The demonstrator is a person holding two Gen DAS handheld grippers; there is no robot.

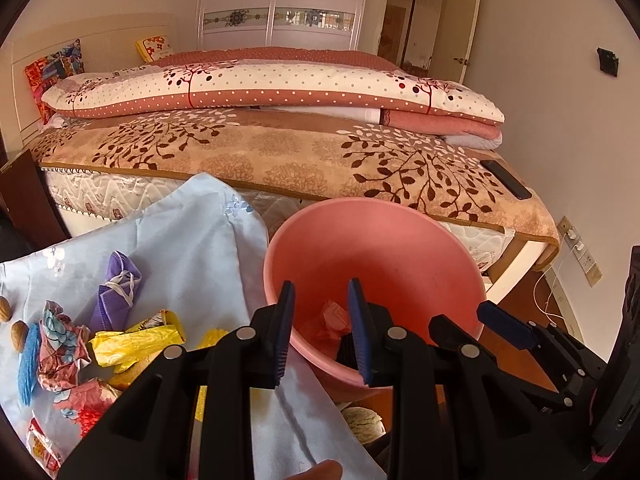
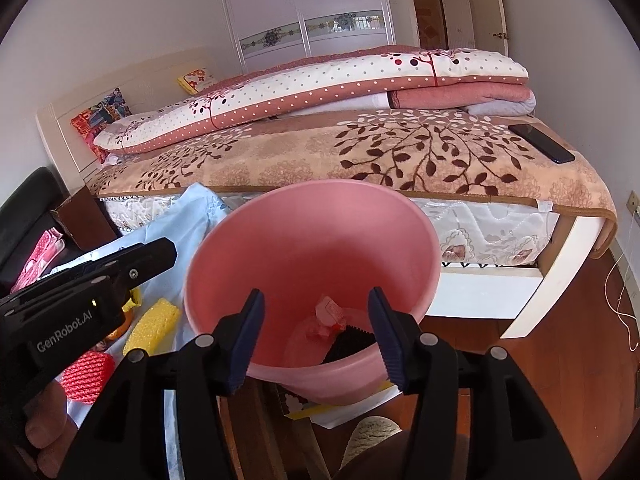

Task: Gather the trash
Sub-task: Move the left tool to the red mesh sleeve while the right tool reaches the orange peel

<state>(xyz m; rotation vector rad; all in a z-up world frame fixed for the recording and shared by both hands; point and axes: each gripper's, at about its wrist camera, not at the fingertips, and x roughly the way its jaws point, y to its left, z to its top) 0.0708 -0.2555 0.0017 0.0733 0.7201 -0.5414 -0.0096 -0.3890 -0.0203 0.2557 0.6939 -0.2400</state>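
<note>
A pink plastic bin (image 1: 400,248) (image 2: 320,232) stands tilted at the edge of a light blue cloth (image 1: 180,232). Inside it lie a crumpled pink wrapper (image 1: 334,314) (image 2: 328,312) and a dark object (image 2: 352,340). My left gripper (image 1: 322,334) is open and empty over the bin's near rim. My right gripper (image 2: 316,338) is open and empty, its fingers straddling the bin's near rim. On the cloth lie a purple mask (image 1: 116,292), a yellow wrapper (image 1: 136,340), floral wrappers (image 1: 60,344), a blue strip (image 1: 28,360), a yellow sponge (image 2: 154,326) and a red mesh piece (image 2: 88,376).
A bed (image 1: 280,152) with folded quilts stands behind, a black phone (image 2: 540,142) on its corner. Walnuts (image 1: 18,334) lie at the cloth's left. A dark nightstand (image 2: 80,216) is at left. Wooden floor and a white cable (image 2: 624,304) are at right.
</note>
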